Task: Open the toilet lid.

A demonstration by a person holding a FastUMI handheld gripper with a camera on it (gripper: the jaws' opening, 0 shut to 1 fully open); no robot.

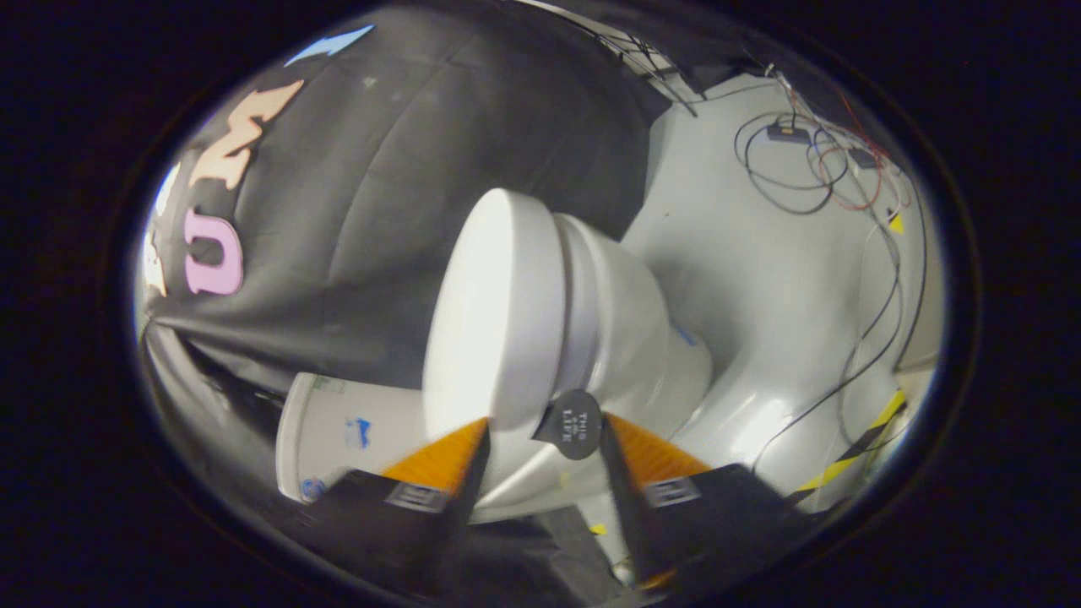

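The toilet (591,338) is the landmark: a smooth, glossy white ceramic body with rounded, swelling sides, seen tilted in the fisheye view. Its lid (494,312) is a broad oval of shiny white plastic with a softly curved face and a rounded rim, lying closed against the seat ring, which shows as a thin band between lid and bowl.

The gripper (545,426) sits at the near end of the toilet, its 2 fingers spread apart with the lid's front edge and a stretch of bowl rim showing in the gap between them. Each finger (439,460) tapers to a wedge with a finely ribbed inner pad. Whether either tip touches the lid cannot be told. A small round dark tag (574,425) with pale lettering sits on the toilet's rim, between the fingertips.

Beside the toilet, past the lid, stands a white boxy tank (338,431) with rounded corners. On the toilet's other side lies a pale, slightly glossy floor (743,270), with thin black and red cables (802,160) looping across it and striped yellow-black tape (861,439) farther out.
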